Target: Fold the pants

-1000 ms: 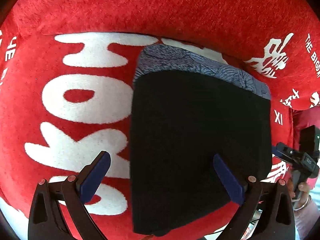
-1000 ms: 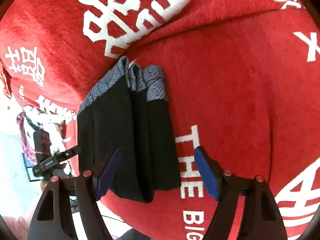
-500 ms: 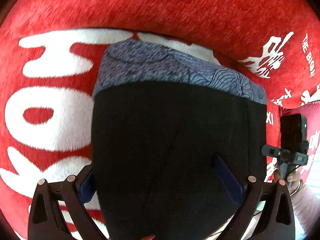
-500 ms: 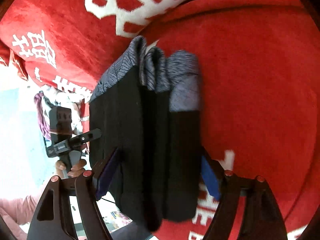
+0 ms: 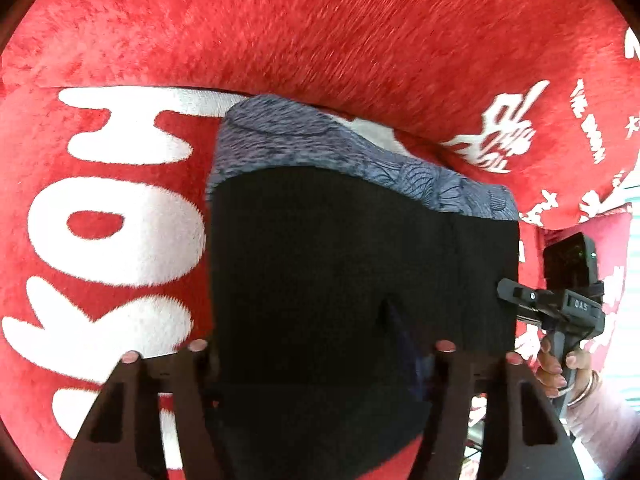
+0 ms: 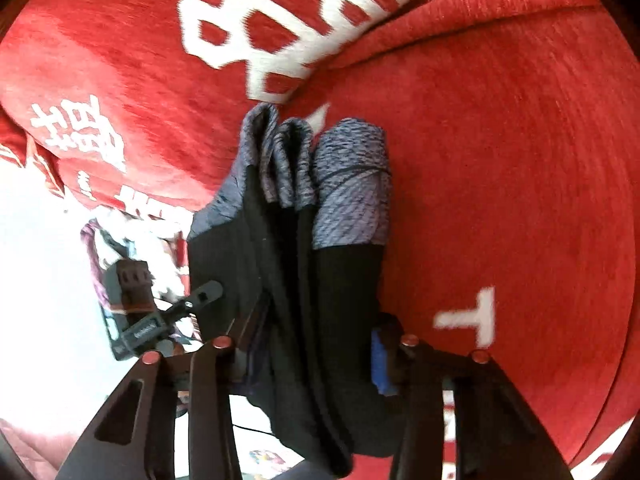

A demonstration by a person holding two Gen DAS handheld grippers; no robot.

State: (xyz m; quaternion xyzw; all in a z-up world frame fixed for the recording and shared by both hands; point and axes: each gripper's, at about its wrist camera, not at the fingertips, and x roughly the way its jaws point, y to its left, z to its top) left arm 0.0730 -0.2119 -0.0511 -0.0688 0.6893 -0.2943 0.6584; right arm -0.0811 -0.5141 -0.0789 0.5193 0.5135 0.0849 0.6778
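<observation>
On red blanket point(image 5: 360, 40) with white lettering, folded black pants point(image 5: 340, 280) at centre, grey waistband at 12 o'clock, left claw point(image 5: 320, 356) and right claw point(image 6: 316, 344) each pinching the 6 o'clock edge.

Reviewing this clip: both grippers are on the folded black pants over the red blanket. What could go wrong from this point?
The folded pants show several loose layers fanning apart at the grey waistband; the right gripper may pinch only some, so the stack could splay. In the left wrist view, the left gripper is mostly hidden under the fabric, so its bite is uncertain. Either could also snag the plush red blanket.
</observation>
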